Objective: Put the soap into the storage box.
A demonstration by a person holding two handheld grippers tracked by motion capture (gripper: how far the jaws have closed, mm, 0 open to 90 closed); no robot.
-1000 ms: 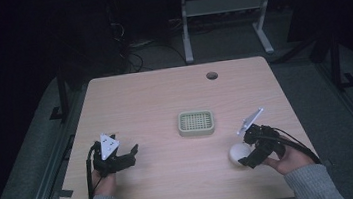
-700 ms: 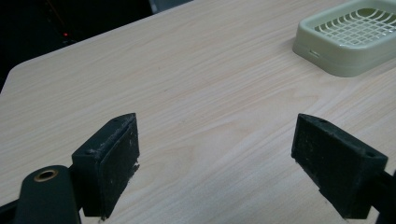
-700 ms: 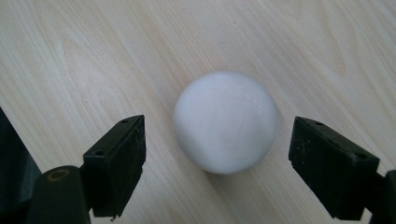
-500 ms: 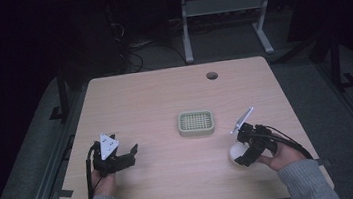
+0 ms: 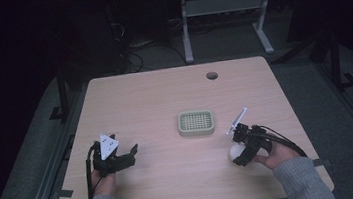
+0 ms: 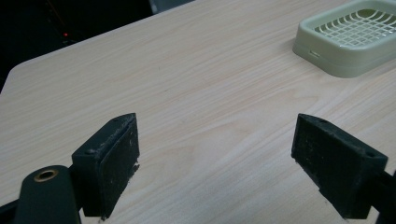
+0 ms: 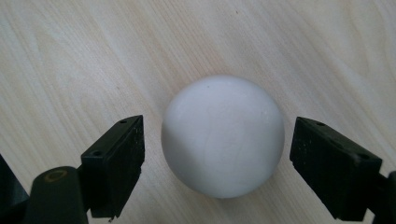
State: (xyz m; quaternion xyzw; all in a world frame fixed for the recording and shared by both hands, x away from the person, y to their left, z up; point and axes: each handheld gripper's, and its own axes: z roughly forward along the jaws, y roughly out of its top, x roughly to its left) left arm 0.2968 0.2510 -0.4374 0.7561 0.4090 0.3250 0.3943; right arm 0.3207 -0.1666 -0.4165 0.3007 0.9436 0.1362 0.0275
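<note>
On the table (image 5: 164, 101), the step in hand looks like a grasp of the white ball (image 7: 223, 135), which lies near the front right edge, a little in front of and right of the green tray (image 5: 196, 123). The right gripper (image 7: 217, 163) points down over the ball with its jaws spread on either side, not touching; the next move calls for closing them evenly so the ball cannot roll out. The left gripper (image 6: 215, 163) rests low at the front left, jaws spread around nothing, aimed toward the tray.

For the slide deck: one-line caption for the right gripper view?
Right gripper open, jaws straddling a white ball resting on the wooden table, not yet touching it.
</note>
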